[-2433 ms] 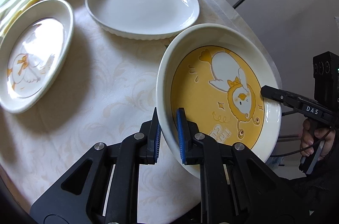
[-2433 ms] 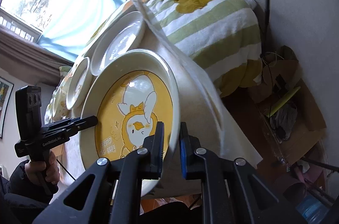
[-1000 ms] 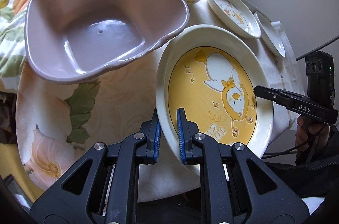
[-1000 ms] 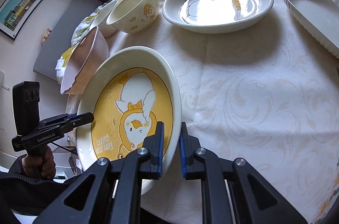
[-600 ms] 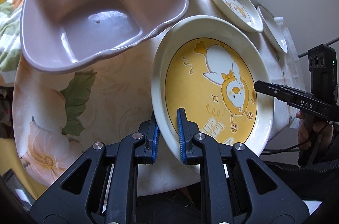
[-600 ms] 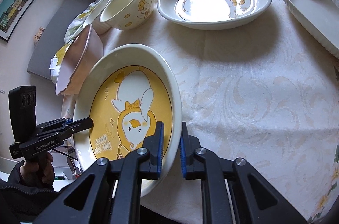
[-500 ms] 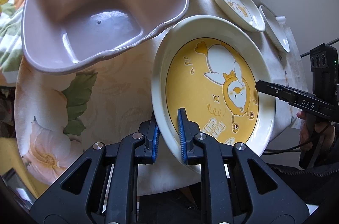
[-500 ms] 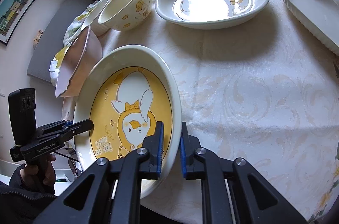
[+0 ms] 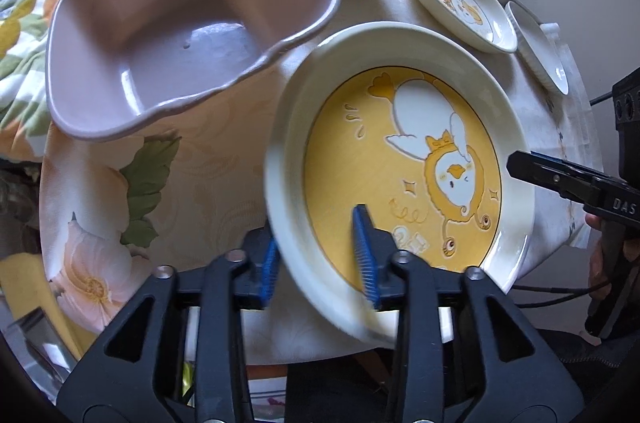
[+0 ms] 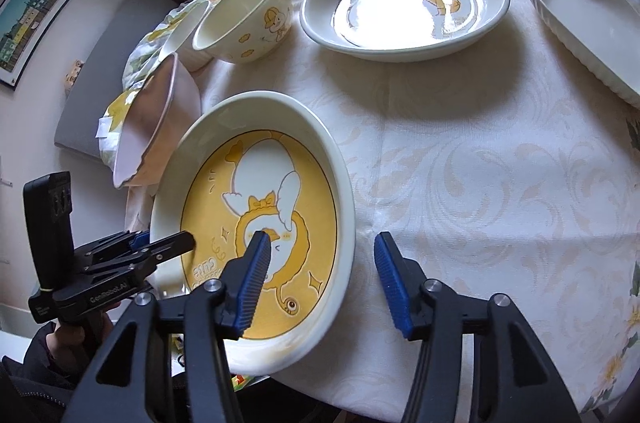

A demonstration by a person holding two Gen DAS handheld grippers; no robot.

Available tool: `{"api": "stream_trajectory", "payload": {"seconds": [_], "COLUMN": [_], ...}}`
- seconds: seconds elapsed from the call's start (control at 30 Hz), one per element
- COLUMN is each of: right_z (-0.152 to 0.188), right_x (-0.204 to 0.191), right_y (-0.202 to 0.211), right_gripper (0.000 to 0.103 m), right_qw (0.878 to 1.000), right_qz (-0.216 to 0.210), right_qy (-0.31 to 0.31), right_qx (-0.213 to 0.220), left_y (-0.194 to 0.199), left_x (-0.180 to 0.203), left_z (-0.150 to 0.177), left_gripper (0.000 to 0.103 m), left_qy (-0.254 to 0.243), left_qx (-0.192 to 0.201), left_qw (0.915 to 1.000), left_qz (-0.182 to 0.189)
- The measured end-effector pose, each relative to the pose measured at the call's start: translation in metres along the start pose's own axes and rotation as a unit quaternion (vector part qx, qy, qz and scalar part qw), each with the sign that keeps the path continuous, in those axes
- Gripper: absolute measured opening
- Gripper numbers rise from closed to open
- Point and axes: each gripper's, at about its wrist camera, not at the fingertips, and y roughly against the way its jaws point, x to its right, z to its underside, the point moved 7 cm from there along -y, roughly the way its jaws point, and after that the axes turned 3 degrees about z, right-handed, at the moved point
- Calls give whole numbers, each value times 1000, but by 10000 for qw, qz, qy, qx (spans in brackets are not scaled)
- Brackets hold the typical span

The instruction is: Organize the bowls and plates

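A cream plate with a yellow duck picture (image 9: 400, 151) (image 10: 260, 215) lies at the table's near edge, partly over it. My left gripper (image 9: 316, 259) is open, its jaws apart on either side of the plate's rim. My right gripper (image 10: 320, 275) is open too, straddling the opposite rim. Each gripper shows in the other's view: the right one (image 9: 520, 163) and the left one (image 10: 160, 243).
A big pink-mauve bowl (image 9: 180, 35) (image 10: 140, 127) sits by the plate. Beyond are a duck bowl (image 10: 244, 19), a shallow duck plate (image 10: 404, 3) and a white ribbed oval dish (image 10: 588, 19), all on the cream cloth (image 10: 480, 163).
Both grippers were shut on the duck plate's rims and carried it toward the pink bowl. Now both have opened and the plate rests on the table.
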Motion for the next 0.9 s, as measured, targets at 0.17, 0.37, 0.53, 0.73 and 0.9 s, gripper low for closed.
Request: {"api": "stream_trajectory", "payload": {"seconds": [0.17,0.37,0.53,0.73,0.9], "right_z": [3,9,6,-6,-17], "right_x": [14,54,94,131,162], "right_y": [27,76,130,175,192], "right_gripper": [49,49,54,102,102], "right_qw": [9998,9989,9959,9883,9813], "right_qz": [-132,-117,117,380,860], "right_qy": [69,-42,-125,-284,-715], "right_qx": [123,454,889,1452,1566], "left_y": [0,26,68,99,80], "left_x": [12,22,67,148,216], "left_z": [1,1,-15,-72,-138], "left_gripper": [72,72,72,103,103], "left_qy": [47,259,110,-378,-1139], "left_qx": [104,362,887,1739,1727], "left_qw": [9992,9951,9914,9822,9779], "left_qz": [-389,-883,-953,-602,-313]}}
